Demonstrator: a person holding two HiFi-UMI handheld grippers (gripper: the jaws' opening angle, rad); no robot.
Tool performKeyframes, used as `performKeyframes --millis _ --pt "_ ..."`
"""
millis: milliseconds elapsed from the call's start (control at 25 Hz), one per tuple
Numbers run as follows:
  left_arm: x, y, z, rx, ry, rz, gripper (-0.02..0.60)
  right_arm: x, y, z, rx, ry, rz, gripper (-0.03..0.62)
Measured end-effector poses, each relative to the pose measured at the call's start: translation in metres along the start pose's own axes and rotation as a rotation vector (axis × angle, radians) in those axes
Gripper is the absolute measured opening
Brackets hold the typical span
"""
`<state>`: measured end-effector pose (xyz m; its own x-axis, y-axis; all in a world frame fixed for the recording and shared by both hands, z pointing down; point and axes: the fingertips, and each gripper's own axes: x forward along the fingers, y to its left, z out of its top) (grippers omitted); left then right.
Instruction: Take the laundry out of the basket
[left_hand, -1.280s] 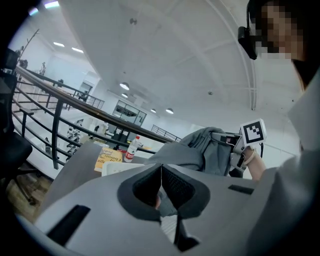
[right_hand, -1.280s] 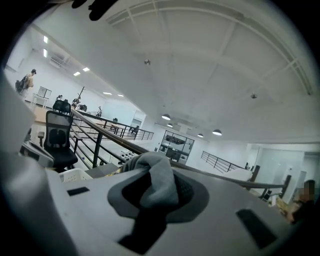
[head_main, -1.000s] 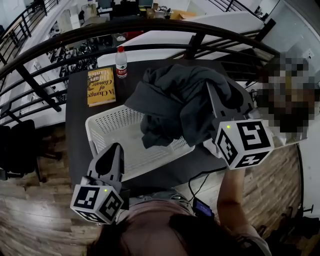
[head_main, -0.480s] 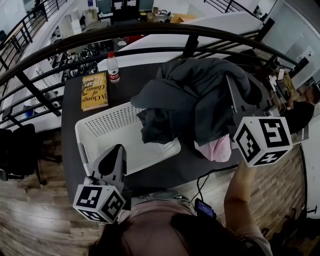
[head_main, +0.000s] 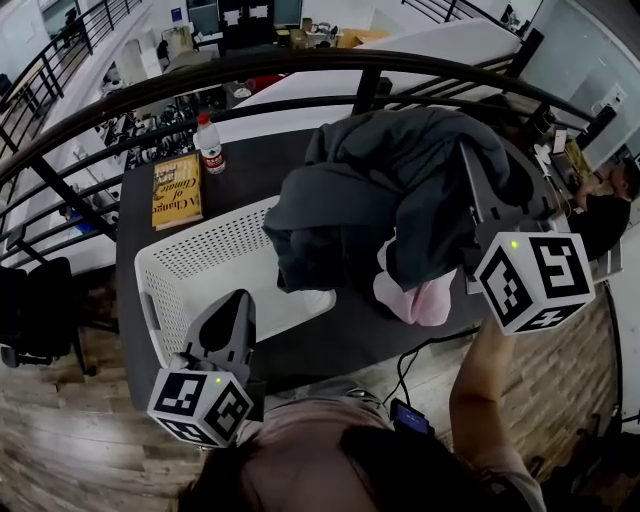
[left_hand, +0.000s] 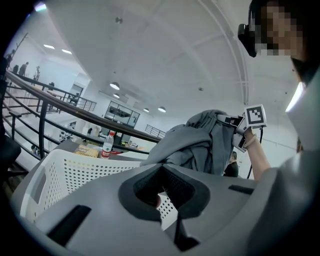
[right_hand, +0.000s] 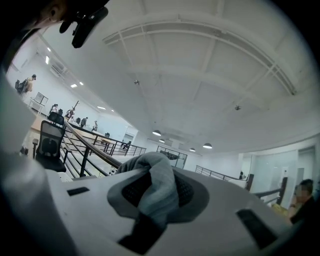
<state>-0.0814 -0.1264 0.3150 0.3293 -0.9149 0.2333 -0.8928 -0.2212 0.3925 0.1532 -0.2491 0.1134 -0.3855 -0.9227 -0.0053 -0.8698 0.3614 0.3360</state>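
step: lift-out | my right gripper (head_main: 472, 170) pinches grey garment (head_main: 400, 180), hanging at basket's (head_main: 160, 262) 3 o'clock; left gripper (head_main: 235, 305) jaws together, empty | next: I'd carry it clear, then release

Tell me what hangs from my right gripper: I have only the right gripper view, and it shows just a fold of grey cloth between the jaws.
Observer: A whole bulky dark grey fabric garment hangs from the right gripper.
Operator: Is it clear of the basket?
Observer: No; its lower folds hang over the right end of the white perforated plastic basket.
Operator: Anything tangled with it?
Observer: A pink cloth shows under its right side, outside the basket.
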Motion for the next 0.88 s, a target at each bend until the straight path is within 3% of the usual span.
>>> performKeyframes --millis 360,680,880 --pt "0.013 -0.021 -0.011 0.012 0.008 0.012 -0.002 -0.009 -0.022 0.005 -0.028 -0.036 0.002 0.077" --pt "0.025 -0.040 -0.017 0.023 0.032 0.008 -0.002 -0.011 -0.051 -0.027 -0.026 0.032 -0.034 0.077" --pt "0.034 -0.052 -0.024 0.029 0.052 0.001 -0.002 -0.010 -0.053 -0.052 0.018 0.064 -0.001 0.077"
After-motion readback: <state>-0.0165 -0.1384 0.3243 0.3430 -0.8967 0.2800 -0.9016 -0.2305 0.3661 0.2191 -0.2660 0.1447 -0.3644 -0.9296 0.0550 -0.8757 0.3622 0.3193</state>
